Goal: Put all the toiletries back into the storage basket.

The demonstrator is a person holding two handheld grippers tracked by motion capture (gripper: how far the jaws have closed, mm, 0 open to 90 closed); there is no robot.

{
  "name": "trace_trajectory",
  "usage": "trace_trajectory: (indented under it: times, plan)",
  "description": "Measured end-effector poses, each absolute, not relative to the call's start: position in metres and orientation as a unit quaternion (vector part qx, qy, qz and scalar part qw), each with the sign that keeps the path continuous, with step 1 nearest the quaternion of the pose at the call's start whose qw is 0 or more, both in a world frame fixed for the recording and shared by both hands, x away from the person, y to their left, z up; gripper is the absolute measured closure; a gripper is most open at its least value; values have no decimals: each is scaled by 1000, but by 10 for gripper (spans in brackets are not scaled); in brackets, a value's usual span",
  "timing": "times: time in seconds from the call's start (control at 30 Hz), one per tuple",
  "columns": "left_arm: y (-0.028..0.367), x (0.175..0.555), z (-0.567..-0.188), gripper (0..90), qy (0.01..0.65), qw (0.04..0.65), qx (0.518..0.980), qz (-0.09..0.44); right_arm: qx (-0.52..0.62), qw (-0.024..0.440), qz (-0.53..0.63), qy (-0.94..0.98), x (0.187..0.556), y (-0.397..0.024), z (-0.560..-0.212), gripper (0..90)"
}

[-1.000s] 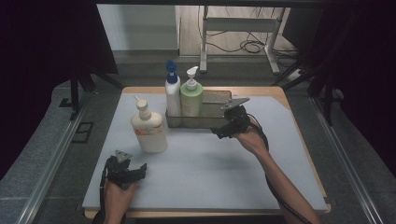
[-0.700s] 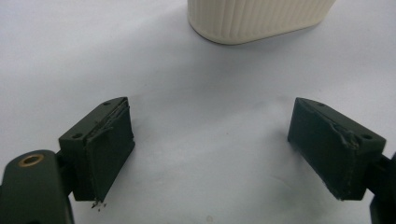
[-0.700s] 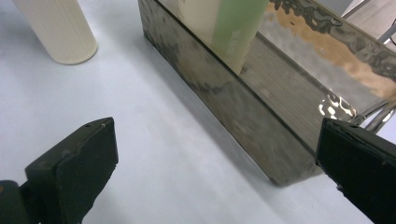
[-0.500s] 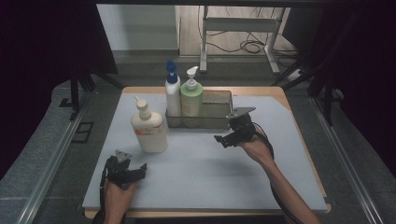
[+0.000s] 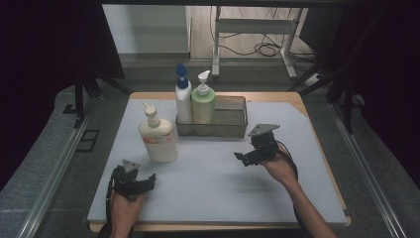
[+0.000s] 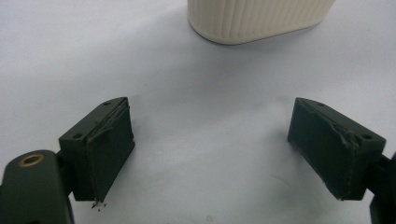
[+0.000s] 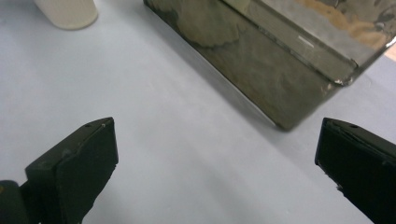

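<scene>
Reaching in from the near edge of the table [image 5: 307,106], we rest both forearms low over its pale blue mat [image 5: 213,178], largest thing in front of us. At the far middle of the mat stands the wire basket [image 5: 230,119], and in its left end two pump bottles stand upright side by side: the white bottle with a blue pump [image 5: 183,99] and, touching it on the right, the green bottle [image 5: 203,101]. Just left of the basket and outside it, the cream pump bottle [image 5: 157,136] stands upright on the mat. Our right forearm slants up from the lower right, wrist bent inward, and its hand carries the right gripper [image 5: 252,157] in front of the basket's right end, near it but apart, pointing left and slightly toward us. In the right gripper view its jaws are spread wide with bare mat between them, and the basket's wall [image 7: 261,70] lies ahead. Our left hand sits at the near left corner, knuckles up, with the left gripper [image 5: 136,181] low over the mat, aimed toward the cream bottle. In the left gripper view the jaws stand wide apart, gripping nothing, and the cream bottle's ribbed base [image 6: 252,21] lies ahead, apart from them.
</scene>
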State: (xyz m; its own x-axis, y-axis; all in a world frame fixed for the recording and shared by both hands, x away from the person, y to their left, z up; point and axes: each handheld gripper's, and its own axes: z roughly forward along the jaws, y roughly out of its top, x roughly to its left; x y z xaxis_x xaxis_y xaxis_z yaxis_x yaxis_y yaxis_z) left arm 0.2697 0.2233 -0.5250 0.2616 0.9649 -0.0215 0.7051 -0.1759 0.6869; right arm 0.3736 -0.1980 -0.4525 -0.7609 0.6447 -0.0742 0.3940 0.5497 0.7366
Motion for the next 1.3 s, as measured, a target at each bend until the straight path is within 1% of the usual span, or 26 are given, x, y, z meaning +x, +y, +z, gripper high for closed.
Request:
trace_trajectory:
  times: [0.43, 1.0, 1.3]
  plan:
    - [223, 270, -525, 139, 568, 301, 735, 217, 310, 168, 360, 864, 353, -210, -476, 0]
    - [222, 269, -524, 143, 568, 299, 735, 218, 330, 154, 358, 860, 341, -220, -509, 0]
    - [218, 269, -521, 226, 566, 294, 737, 223, 338, 144, 352, 861, 340, -223, -523, 0]
